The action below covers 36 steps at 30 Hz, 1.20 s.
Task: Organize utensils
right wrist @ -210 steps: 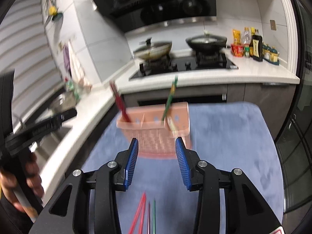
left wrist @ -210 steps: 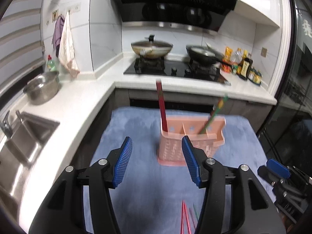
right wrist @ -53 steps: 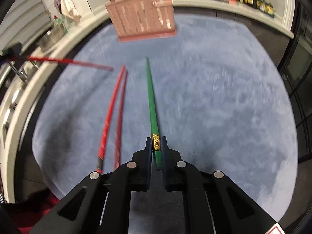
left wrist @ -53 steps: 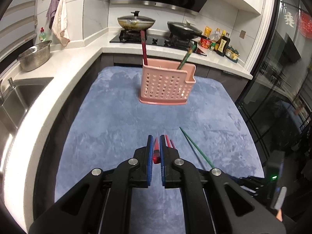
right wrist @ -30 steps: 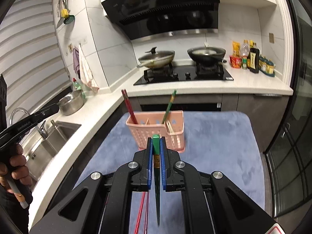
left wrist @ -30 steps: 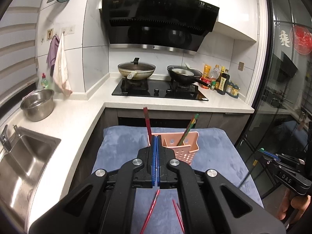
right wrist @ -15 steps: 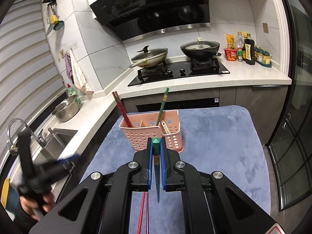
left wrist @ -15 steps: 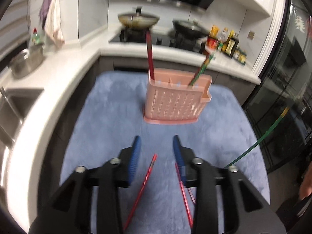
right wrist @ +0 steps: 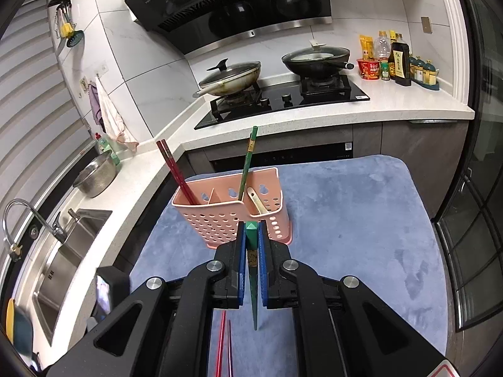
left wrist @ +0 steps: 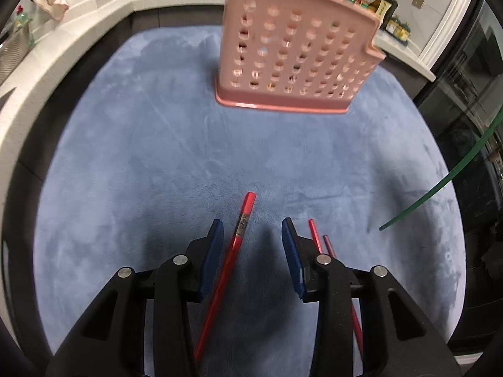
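**Chopsticks: one green in a grip, red ones on the mat**

Chopsticks lie on the blue mat [left wrist: 132,163] and stand in the pink holder. The left gripper [left wrist: 251,251] hangs low over the mat with its jaws spread wide, holding nothing. A red chopstick [left wrist: 234,251] lies on the mat between those jaws, nearer the left finger, its thick end pointing ahead toward the holder. Just outside the right finger, two more red chopsticks [left wrist: 314,232] lie side by side, partly hidden under the gripper body. Farther right, the thin end of a green chopstick [left wrist: 440,185] slants above the mat.

The right gripper [right wrist: 251,245] has its jaws pressed tight on that green chopstick [right wrist: 251,235], gripping it near the thick end; the thin end hangs below the jaws, above the mat.

Straight ahead of both grippers stands the pink holder [right wrist: 217,216] on the mat. Its left compartment holds a pair of red chopsticks [right wrist: 174,169] leaning left; to the right of the middle divider stand another green chopstick [right wrist: 248,160] and a pale spoon [right wrist: 256,202].

Beyond the mat runs the white counter [right wrist: 314,113] with the stove [right wrist: 283,97] and two pans.
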Available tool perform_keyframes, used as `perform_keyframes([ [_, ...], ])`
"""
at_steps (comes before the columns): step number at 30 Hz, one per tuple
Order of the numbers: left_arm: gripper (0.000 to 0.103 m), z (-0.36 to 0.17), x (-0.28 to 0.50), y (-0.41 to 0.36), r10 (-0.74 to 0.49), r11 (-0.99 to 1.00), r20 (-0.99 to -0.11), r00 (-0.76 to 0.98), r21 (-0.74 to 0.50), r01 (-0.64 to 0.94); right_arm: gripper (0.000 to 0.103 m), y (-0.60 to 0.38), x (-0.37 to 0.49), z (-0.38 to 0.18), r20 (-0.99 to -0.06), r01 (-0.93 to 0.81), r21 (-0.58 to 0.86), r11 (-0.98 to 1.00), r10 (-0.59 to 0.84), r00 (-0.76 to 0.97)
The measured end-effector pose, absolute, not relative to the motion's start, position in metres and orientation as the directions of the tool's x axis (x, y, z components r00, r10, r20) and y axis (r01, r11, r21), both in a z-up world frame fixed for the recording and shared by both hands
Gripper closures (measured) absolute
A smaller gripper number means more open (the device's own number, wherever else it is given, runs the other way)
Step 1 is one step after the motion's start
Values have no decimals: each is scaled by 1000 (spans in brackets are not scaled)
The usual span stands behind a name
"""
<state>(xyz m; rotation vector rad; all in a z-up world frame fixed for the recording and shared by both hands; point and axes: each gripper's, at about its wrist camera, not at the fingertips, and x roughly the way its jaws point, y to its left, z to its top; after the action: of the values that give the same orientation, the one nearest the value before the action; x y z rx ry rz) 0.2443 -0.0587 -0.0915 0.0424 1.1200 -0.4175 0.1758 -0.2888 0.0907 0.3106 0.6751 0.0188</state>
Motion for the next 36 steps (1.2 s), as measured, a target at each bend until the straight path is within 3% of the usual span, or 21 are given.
perform_keyframes([
  [3, 70, -101, 249, -62, -300, 920, -888, 349, -172, 353, 96, -288, 183, 87, -617, 84, 290, 953, 118, 778],
  [5, 79, -106, 252, -62, -300, 920, -893, 336, -178, 349, 96, -289, 186, 85, -620, 87, 292, 952, 119, 775],
  [11, 91, -113, 255, -63, -283, 923, -899, 334, -160, 351, 96, -288, 190, 78, -631, 92, 297, 950, 123, 766],
  [17, 96, -102, 252, -60, -291, 923, -895, 338, -170, 346, 96, -288, 188, 78, -633, 94, 300, 949, 124, 764],
  [26, 96, -2, 223, -41, -370, 911, -804, 466, -215, 353, 96, -288, 179, 96, -599, 79, 302, 950, 124, 791],
  [36, 96, 136, 228, -25, -441, 895, -586, 680, -226, 385, 96, -281, 184, 147, -514, 14, 297, 955, 148, 845],
])
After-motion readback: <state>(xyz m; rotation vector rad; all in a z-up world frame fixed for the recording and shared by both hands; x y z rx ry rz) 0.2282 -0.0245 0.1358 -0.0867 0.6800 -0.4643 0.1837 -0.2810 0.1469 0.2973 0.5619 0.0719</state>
